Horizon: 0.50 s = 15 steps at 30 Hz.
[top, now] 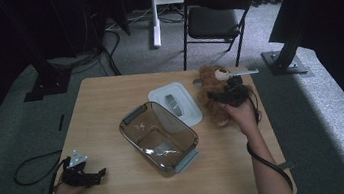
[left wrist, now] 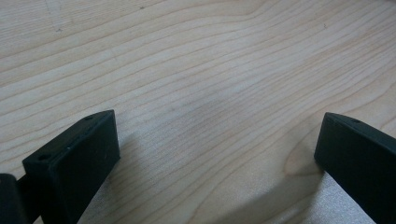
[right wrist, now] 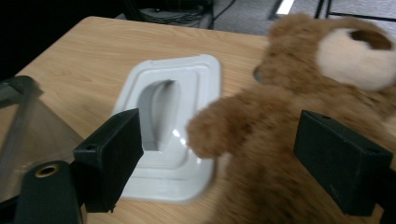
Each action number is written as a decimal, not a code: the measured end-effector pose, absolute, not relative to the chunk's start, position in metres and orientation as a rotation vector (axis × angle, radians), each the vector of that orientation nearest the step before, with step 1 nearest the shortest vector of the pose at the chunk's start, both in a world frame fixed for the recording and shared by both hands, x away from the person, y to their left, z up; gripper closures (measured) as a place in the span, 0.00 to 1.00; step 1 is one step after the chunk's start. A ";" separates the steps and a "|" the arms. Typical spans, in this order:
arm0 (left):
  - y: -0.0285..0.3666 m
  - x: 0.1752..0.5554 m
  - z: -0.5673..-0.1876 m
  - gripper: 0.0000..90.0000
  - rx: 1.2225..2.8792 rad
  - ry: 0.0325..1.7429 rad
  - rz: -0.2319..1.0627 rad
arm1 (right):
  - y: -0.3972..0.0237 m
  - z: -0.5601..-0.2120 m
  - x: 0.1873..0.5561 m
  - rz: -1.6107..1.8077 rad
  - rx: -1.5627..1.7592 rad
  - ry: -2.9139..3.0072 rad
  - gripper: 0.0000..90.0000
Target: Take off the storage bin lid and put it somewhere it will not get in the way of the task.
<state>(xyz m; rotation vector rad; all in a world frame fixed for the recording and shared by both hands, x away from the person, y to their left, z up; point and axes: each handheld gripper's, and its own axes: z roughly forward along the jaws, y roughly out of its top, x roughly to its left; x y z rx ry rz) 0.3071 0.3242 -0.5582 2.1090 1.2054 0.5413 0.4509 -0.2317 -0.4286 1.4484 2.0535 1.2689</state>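
Black fingers of the right gripper stand wide apart astride the brown plush teddy bear, which lies on the worktop beside the white plastic lid, body straight ahead. Left gripper rests far off, fingers apart, empty.

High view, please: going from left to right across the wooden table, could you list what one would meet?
Left gripper → clear brown plastic container with grey clips → brown teddy bear under the right gripper, whose jaws stand open.
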 end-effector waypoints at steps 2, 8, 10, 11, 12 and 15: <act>0.324 0.307 -0.558 0.00 2.110 1.205 0.542 | -0.238 -0.430 0.450 1.248 1.462 2.045 0.17; 0.324 0.307 -0.558 0.00 2.110 1.206 0.543 | -0.258 -0.438 0.449 1.207 1.531 2.013 0.17; 0.324 0.307 -0.558 0.00 2.109 1.206 0.543 | -0.263 -0.442 0.452 1.200 1.563 1.999 0.17; 0.324 0.307 -0.558 0.00 2.108 1.207 0.542 | -0.266 -0.443 0.455 1.187 1.579 1.992 0.17; 0.324 0.307 -0.558 0.00 2.108 1.207 0.542 | -0.267 -0.445 0.456 1.184 1.589 1.989 0.17; 0.324 0.307 -0.558 0.00 2.108 1.207 0.542 | -0.271 -0.450 0.465 1.160 1.621 1.980 0.17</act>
